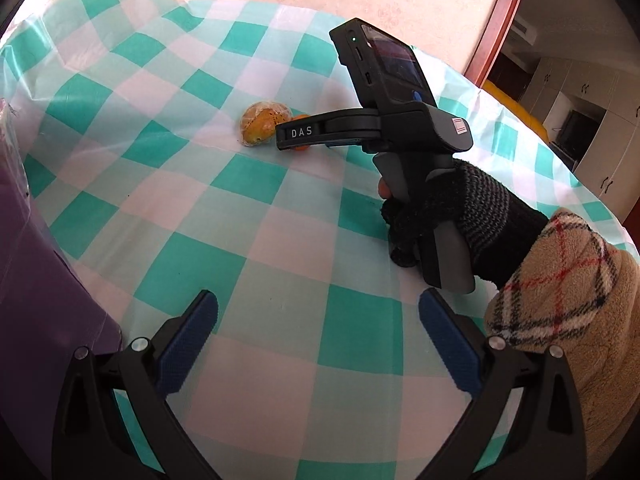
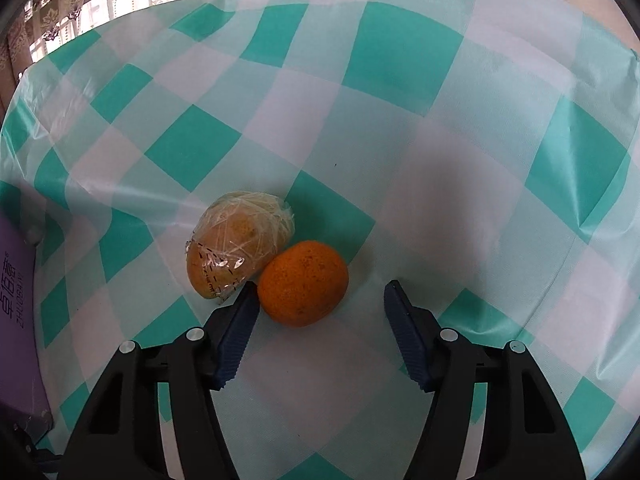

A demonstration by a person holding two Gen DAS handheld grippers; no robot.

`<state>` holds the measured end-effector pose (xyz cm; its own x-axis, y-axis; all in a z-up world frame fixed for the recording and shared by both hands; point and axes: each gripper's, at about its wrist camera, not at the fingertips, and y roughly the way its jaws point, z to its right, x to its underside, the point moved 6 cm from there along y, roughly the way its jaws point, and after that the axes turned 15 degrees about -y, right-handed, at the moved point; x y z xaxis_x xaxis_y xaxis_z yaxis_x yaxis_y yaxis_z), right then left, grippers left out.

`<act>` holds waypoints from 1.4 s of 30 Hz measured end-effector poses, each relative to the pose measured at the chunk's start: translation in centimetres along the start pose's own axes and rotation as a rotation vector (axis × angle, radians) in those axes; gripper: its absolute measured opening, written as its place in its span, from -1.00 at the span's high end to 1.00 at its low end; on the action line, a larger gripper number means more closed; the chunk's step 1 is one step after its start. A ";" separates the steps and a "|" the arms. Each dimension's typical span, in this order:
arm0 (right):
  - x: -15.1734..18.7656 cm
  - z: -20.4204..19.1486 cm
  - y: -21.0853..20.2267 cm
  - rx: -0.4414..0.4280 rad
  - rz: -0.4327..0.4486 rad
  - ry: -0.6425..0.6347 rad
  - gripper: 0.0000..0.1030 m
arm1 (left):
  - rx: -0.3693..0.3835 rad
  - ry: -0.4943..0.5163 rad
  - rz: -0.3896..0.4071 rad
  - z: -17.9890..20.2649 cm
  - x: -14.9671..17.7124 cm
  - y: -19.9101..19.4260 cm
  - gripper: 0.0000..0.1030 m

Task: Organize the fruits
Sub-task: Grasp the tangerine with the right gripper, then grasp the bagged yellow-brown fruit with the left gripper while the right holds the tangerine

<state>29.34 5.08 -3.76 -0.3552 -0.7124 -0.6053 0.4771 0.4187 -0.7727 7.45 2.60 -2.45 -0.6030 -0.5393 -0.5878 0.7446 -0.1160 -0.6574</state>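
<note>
An orange lies on the green-and-white checked tablecloth, touching a yellow fruit wrapped in clear plastic to its left. My right gripper is open, its left fingertip beside the orange and between the two fruits, the right fingertip apart from it. In the left wrist view the wrapped fruit lies far off, and the orange is mostly hidden behind the right gripper's finger. My left gripper is open and empty above the cloth.
A purple box stands at the left table edge, also in the left wrist view. A gloved hand holds the right gripper. The table's far edge curves before a wall; cabinets stand at right.
</note>
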 end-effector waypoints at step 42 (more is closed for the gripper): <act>10.6 5.5 -9.4 -0.028 0.227 0.569 0.25 | -0.289 -0.103 0.057 0.8 -15.2 13.9 -0.22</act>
<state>25.52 -9.45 -1.89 -0.6243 -0.1947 -0.7566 0.5724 0.5450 -0.6126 27.18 8.46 -2.29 -0.5198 -0.6215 -0.5862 0.6549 0.1507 -0.7405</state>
